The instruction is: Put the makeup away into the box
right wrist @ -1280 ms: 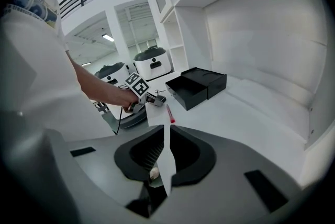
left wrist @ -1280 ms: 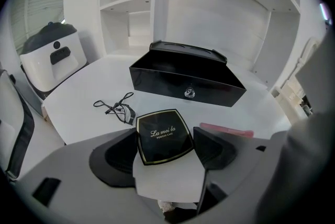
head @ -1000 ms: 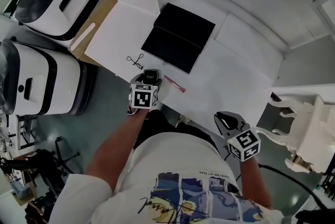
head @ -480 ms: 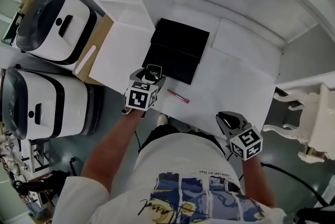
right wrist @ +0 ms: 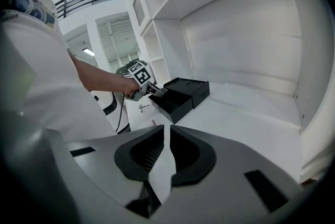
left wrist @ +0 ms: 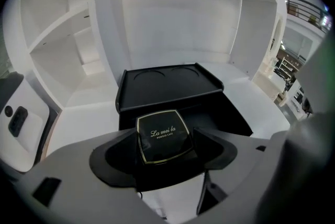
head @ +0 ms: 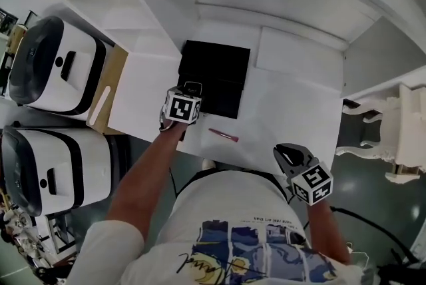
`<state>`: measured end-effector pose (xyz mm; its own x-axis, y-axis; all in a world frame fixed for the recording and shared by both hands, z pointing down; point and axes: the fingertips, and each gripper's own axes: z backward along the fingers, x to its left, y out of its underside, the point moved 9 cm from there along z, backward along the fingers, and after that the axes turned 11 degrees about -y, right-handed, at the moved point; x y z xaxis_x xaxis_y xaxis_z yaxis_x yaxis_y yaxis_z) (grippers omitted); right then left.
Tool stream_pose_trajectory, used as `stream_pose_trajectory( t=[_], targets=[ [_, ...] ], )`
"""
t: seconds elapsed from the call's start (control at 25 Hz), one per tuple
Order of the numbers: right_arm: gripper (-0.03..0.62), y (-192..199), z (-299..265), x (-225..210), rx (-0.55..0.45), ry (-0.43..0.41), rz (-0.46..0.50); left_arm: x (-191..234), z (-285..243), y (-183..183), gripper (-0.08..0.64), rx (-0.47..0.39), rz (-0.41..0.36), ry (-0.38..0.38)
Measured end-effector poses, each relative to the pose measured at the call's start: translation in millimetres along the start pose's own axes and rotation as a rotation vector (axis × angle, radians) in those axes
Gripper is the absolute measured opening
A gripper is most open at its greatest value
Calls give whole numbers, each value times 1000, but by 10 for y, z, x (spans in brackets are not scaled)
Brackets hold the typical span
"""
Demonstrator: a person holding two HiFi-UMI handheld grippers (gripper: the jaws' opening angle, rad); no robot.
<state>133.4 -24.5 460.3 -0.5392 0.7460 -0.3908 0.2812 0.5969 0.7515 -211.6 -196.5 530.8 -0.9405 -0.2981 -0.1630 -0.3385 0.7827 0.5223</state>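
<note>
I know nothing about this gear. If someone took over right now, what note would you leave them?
Left gripper: shut on the black compact, held just short of the open black box.
Right gripper: shut, empty, back near the body.
Done: compact picked up.
Left: place the compact in the box, then the pink pencil and eyelash curler, both lying on the white table.

box (head: 214,64): 1 | compact (left wrist: 162,136): 1 | pink pencil (head: 223,135): 1 | eyelash curler (right wrist: 141,107): 1 | tools (head: 193,86) (head: 287,154): 2 | white appliances (head: 56,67) (head: 50,167): 2

The white desk (head: 299,110) bears an open black box (head: 214,64) and a pink pencil (head: 223,135).
</note>
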Motion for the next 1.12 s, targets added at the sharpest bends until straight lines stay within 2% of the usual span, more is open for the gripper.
stream_pose_trajectory(
  t=[0.52, 0.64, 0.84, 1.12],
  targets=[
    [54, 50, 129, 8, -8, 86, -63, -71, -445, -53, 351, 159, -125, -18],
    [54, 57, 162, 15, -8, 87, -67, -84, -475, -77, 351, 161, -151, -37],
    [54, 60, 216, -5, -12, 101, -68, -117, -524, -53, 353, 211, -183, -48],
    [54, 97, 256, 2, -17, 112, -72, -124, -508, -52, 354, 208, -183, -68]
  ],
)
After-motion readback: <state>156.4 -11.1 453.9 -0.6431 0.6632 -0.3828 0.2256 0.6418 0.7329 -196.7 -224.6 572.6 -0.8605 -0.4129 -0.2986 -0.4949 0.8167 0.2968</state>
